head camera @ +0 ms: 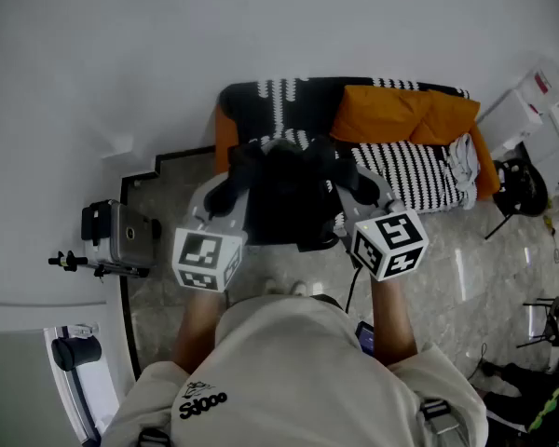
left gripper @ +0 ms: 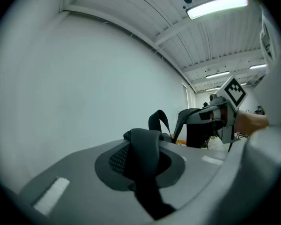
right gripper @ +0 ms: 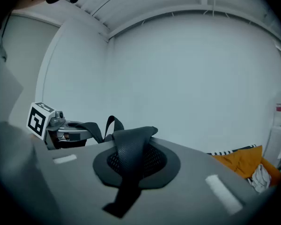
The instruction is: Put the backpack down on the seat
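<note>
In the head view a black backpack (head camera: pixel 284 201) hangs between my two grippers, in front of a seat (head camera: pixel 419 173) with a black-and-white striped cover. My left gripper (head camera: pixel 229 190) is shut on the left shoulder strap (left gripper: pixel 141 159). My right gripper (head camera: pixel 356 182) is shut on the right shoulder strap (right gripper: pixel 130 154). In each gripper view a padded mesh strap runs up between the grey jaws. The left gripper view shows the right gripper (left gripper: pixel 223 108) across the bag. The right gripper view shows the left gripper (right gripper: pixel 50 125). The backpack's lower part is hidden behind the grippers.
Orange cushions (head camera: pixel 402 112) lie on the seat, with a grey cloth (head camera: pixel 463 161) at its right end. A grey case (head camera: pixel 123 236) stands on the floor at the left. White boxes (head camera: pixel 531 101) and a black stand (head camera: pixel 517 186) are at the right. A white wall is behind the seat.
</note>
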`<state>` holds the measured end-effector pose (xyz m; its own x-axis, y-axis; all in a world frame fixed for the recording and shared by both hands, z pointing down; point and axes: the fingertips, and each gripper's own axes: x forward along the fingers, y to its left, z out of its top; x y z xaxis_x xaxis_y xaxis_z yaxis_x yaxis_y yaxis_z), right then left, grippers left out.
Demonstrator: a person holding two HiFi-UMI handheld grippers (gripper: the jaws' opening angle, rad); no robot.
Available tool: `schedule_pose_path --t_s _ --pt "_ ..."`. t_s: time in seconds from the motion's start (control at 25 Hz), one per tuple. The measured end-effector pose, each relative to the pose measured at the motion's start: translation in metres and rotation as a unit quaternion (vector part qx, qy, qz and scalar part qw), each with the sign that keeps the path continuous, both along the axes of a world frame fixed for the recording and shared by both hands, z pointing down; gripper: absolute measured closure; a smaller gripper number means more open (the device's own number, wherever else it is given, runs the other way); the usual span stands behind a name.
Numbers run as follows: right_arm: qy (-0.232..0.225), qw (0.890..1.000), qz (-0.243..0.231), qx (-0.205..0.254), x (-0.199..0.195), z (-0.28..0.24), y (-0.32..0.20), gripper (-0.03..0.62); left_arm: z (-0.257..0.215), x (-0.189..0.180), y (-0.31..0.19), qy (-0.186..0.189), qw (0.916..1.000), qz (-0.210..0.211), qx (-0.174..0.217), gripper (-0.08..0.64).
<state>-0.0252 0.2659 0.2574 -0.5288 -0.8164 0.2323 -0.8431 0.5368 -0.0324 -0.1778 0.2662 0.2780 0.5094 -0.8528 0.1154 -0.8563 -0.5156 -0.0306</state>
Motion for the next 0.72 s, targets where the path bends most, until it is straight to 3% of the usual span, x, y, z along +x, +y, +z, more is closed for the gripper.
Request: schedule_pose_path --t_s 0.72 --pt "-0.021 1.0 -0.01 -0.019 0.01 0.002 0.02 0.578 0.001 0.011 0.017 0.005 0.9999 0.008 -0.001 0.517"
